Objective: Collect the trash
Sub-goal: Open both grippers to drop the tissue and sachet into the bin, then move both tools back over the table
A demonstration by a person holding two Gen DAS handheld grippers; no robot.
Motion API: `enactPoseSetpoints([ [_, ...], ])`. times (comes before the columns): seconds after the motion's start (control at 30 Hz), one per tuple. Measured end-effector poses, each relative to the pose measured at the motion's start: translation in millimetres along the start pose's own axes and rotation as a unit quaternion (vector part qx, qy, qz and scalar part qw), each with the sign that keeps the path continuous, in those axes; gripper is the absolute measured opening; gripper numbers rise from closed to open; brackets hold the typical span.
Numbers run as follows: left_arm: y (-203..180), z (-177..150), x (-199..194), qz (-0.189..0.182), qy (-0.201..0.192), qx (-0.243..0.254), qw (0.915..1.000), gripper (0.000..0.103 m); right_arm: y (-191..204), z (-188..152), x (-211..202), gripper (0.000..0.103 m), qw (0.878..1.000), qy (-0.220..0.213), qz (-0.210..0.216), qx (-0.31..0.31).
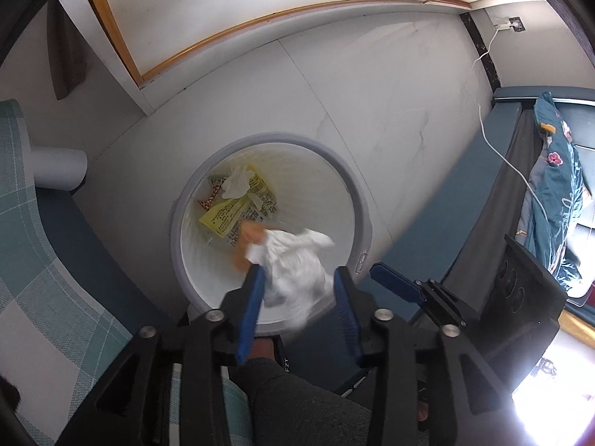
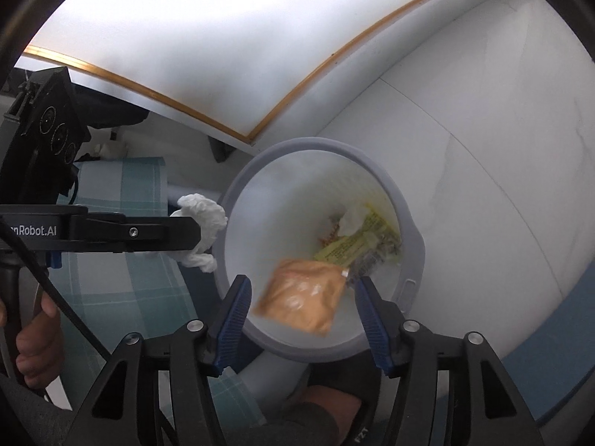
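Left wrist view: left gripper [image 1: 297, 286] poised over a white bin [image 1: 362, 219] on the floor, jaws apart with a crumpled white tissue [image 1: 293, 264] between them, touching the left pad; hold unclear. Yellow wrapper [image 1: 230, 212] at the bin's bottom.

Right wrist view: right gripper [image 2: 301, 297] above the bin [image 2: 412, 238], jaws wide open, blurred orange packet [image 2: 301, 297] between them, touching neither.

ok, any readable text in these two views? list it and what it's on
"nRobot.AI": side of the left gripper in the right wrist view, first letters cut off.
"FZT": shoe under the bin.
Print and barcode on the yellow wrapper: too small to read.
Orange packet: blurred, no readable text.
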State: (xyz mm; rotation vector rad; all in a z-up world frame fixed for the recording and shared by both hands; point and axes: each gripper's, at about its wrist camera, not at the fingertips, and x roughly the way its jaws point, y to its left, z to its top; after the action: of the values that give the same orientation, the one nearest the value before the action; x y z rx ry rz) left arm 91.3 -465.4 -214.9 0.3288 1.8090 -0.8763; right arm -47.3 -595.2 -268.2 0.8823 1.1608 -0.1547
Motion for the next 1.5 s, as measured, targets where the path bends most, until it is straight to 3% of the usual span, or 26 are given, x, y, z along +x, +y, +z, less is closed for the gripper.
enactPoseSetpoints([
  [0.13, -1.2, -2.8, -1.8, 0.007, -0.005, 0.007, 0.9999, 0.053, -0.6, -2.7, -3.3, 0.062, 1.000, -0.007, -0.005, 0.000],
  [0.4, -10.2, -11.2, -22.7, 0.038, -0.045, 0.035, 0.9976, 0.053, -1.6, -1.7, -21.4, 0.064, 0.999, -0.032, -0.013, 0.003],
  [0.6, -15.2, -32.2, -70.6, 0.081, -0.150, 0.041, 0.9846, 0.053, 7.9, 6.4, -58.5, 0.064, 0.997, -0.070, -0.020, -0.003],
  [0.87, -17.8, -91.3, -158.9, 0.153, -0.294, 0.019, 0.9435, 0.054, 58.9, 5.9, -139.6, 0.068, 0.984, -0.168, -0.010, -0.058],
  [1.07, -11.5, -140.4, -208.7, 0.173, -0.360, -0.004, 0.9166, 0.054, 119.0, -8.5, -191.8, 0.076, 0.964, -0.230, -0.017, -0.132],
  [1.2, -5.1, -176.8, -232.0, 0.196, -0.395, -0.030, 0.8968, 0.054, 157.5, -17.5, -218.0, 0.076, 0.948, -0.260, -0.020, -0.184],
  [1.33, 7.9, -209.5, -259.8, 0.205, -0.435, -0.061, 0.8749, 0.065, 192.3, -31.2, -241.7, 0.079, 0.935, -0.286, 0.004, -0.208],
  [1.4, 15.6, -229.2, -275.0, 0.212, -0.457, -0.075, 0.8605, 0.066, 209.1, -41.6, -248.2, 0.082, 0.928, -0.299, 0.011, -0.225],
  [1.5, 26.9, -254.8, -289.6, 0.245, -0.483, -0.094, 0.8352, 0.078, 236.7, -60.9, -249.8, 0.083, 0.917, -0.307, 0.022, -0.255],
])
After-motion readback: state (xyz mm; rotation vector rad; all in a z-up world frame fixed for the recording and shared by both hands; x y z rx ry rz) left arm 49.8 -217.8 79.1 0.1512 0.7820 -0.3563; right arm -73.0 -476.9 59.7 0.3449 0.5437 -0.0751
